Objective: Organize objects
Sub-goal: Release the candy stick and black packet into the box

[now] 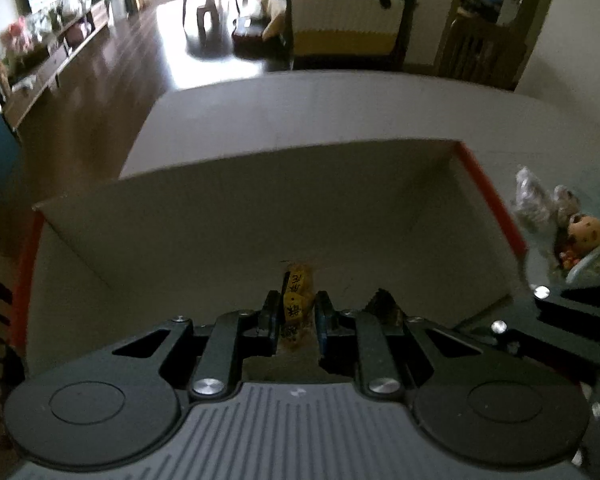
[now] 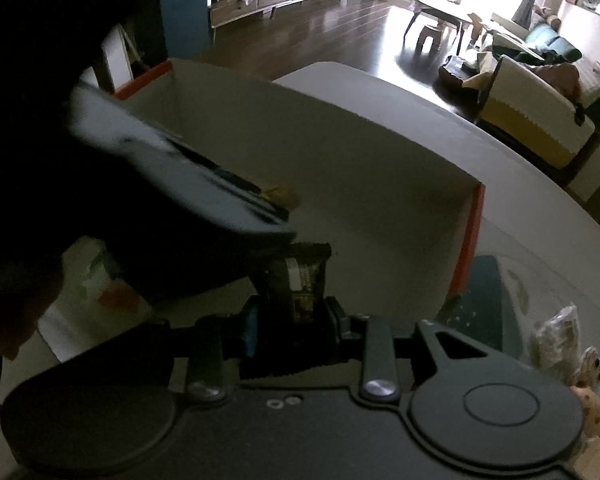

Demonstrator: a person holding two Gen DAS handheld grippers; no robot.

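Placement step appeared underway: left gripper (image 1: 298, 316) was clamped on a yellow packet (image 1: 297, 300) over the box (image 1: 260, 200); right gripper (image 2: 290, 312) pinched a dark packet (image 2: 304, 272) beside it. Next move likely required opening the jaws.

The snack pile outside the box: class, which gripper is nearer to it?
Right. The right gripper, holding a dark packet, sits beside the snack pile; the left gripper holds a yellow packet over the box.
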